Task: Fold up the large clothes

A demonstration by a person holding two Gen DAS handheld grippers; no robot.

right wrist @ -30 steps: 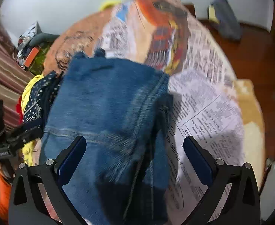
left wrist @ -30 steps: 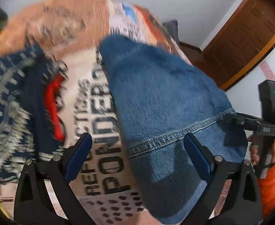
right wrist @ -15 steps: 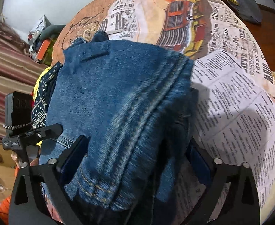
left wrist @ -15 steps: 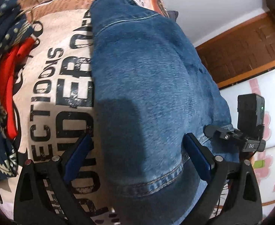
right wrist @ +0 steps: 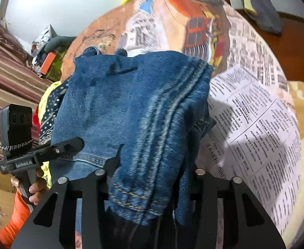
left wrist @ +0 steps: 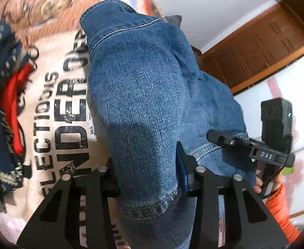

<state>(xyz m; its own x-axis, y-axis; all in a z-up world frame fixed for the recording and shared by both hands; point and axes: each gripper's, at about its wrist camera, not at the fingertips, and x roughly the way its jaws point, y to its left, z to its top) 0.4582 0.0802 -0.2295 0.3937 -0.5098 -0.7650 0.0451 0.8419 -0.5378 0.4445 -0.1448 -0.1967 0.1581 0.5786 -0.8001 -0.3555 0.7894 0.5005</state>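
Folded blue jeans lie on a printed bedsheet. My left gripper is shut on the near hem end of the jeans. The jeans also fill the right wrist view. My right gripper is shut on the near end of the jeans along the seam; its fingertips are buried in denim. The right gripper also shows in the left wrist view at the jeans' right edge. The left gripper shows in the right wrist view at the jeans' left edge.
A pile of dark patterned, red and yellow clothes lies left of the jeans, also in the right wrist view. The newsprint-patterned sheet spreads to the right. A wooden door and a white wall stand behind.
Both grippers moved in onto the near end of the jeans and closed from wide open onto the denim.
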